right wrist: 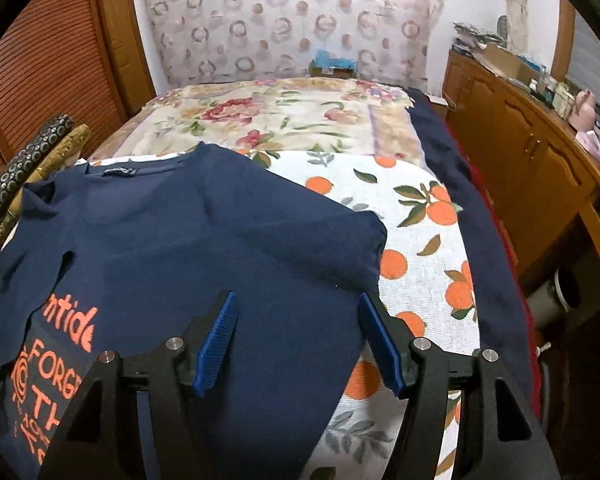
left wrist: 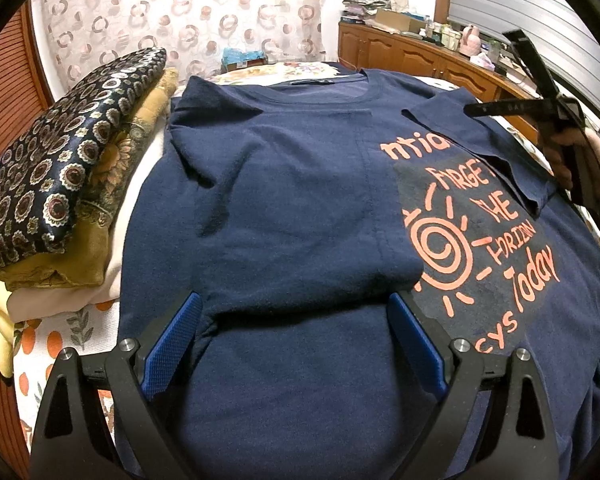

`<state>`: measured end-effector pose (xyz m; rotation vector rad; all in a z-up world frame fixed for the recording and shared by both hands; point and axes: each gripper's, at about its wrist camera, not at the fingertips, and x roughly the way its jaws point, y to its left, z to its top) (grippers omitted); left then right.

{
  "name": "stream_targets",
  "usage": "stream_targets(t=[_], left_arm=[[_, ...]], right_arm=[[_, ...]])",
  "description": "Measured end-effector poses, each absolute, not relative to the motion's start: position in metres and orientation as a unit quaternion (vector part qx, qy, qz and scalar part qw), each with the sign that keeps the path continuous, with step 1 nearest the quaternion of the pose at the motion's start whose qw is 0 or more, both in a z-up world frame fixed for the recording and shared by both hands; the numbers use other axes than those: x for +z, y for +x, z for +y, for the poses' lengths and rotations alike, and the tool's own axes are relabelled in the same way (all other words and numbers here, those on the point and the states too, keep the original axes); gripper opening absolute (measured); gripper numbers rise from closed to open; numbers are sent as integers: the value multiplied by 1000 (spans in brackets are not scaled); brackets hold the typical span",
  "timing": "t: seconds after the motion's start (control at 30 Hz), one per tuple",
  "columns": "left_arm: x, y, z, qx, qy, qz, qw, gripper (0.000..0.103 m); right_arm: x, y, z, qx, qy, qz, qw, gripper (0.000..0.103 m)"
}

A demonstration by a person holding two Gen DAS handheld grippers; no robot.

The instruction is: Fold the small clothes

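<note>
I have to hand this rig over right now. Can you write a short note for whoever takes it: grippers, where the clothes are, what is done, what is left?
Left gripper: open, low over the navy T-shirt, holding nothing.
Right gripper: open, nothing between the pads, over the shirt's right side near its edge.
The shirt lies on the orange-print sheet, collar away from you. Both sides and sleeves look folded inward; part of the orange sun print still shows.
Folded clothes pile sits to the shirt's left.
Left to do, probably: fold the shirt bottom to top, then stack it on the pile.
</note>
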<state>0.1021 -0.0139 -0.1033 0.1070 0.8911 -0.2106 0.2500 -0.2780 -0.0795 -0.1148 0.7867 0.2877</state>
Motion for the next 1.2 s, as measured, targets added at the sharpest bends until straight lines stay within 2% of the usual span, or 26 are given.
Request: stream_targets(t=[0.13,0.2,0.27,0.4,0.5,0.67,0.77,1.2], left_arm=[[-93,99,-8,-95,48,413,904,94],[-80,99,-3,-96,43,399,911,94],[-63,102,2,-98,35,382,918,95],[-37,119,7,-105,40,365,924,91],[-25,139,13,-107,40,366,923,82],[-23,181,18,-96,54,387,915,54],[-30,205,20,-92,56,409,906,44],[-54,270,4,-45,115,451,884,44]], right_arm=[[-82,241,-267,131,-78,366,918,68],[-85,240,-268,128,-73,366,919,72],[-87,246,-274,132,-51,374,917,80],[-87,246,-271,123,-59,376,917,84],[-86,248,-273,122,-54,378,916,86],[-85,248,-274,121,-54,379,916,87],[-85,248,-275,121,-55,379,916,87],[-86,249,-280,121,-56,378,916,87]])
